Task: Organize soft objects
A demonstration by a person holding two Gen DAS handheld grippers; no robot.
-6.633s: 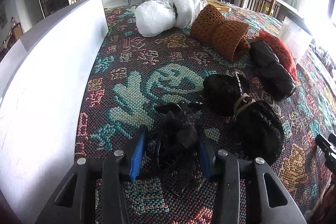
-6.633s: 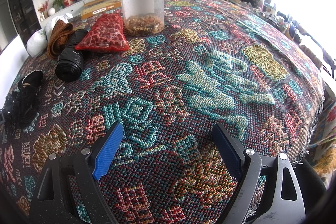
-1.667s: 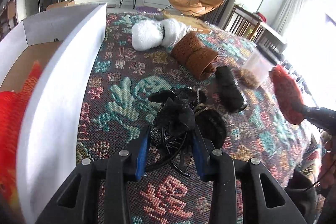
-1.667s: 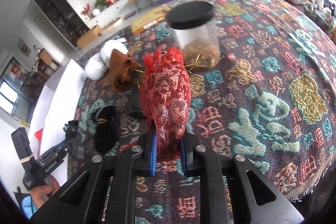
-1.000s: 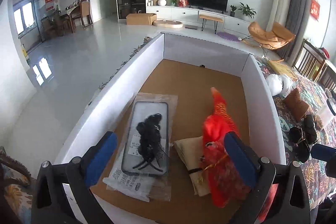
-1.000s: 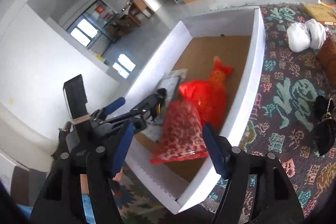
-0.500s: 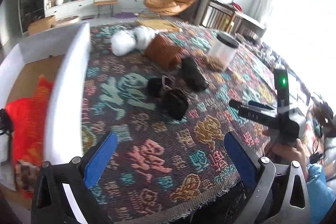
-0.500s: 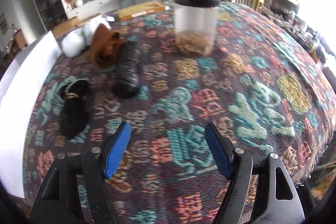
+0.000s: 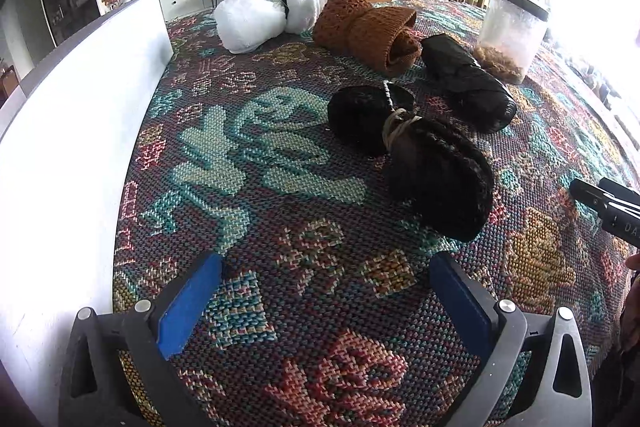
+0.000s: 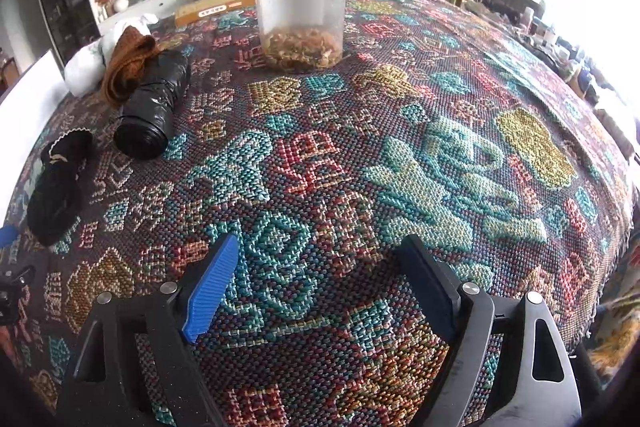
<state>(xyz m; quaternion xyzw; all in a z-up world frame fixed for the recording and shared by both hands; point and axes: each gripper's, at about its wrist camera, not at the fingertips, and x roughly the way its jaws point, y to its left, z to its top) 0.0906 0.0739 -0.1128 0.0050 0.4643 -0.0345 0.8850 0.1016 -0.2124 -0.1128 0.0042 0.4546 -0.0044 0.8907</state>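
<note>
While both of your grippers hang empty over the patterned tablecloth (image 9: 280, 187), you are between pickups: nothing is held, and the next soft thing has yet to be chosen. Your left gripper (image 9: 320, 303) has its blue-padded jaws spread wide with only cloth between them. Your right gripper (image 10: 316, 283) has just been opening its jaws, and they too stand well apart over bare cloth.

To the left in the left wrist view runs the white wall of the collecting box (image 9: 72, 115); its inside is hidden from here. Four soft things lie on the cloth. Nearest your left gripper, ahead and a little right, is a black braided bundle (image 9: 416, 163) tied round its middle with a pale cord. Beyond it lies a shiny black roll (image 9: 468, 87), touching or just beside a brown knitted roll (image 9: 368, 31); behind that sits a fluffy white bundle (image 9: 264, 15). A clear jar with a black lid (image 10: 300, 7), holding something brownish and dry, stands upright near the black roll; I judge it is not one of the soft things.

My guess is the next move calls for your left gripper to go forward and right, straddle the braided bundle near its tied waist, close, then carry it over the white wall. Your right gripper is well apart from everything; the black roll looks like its nearest candidate.
</note>
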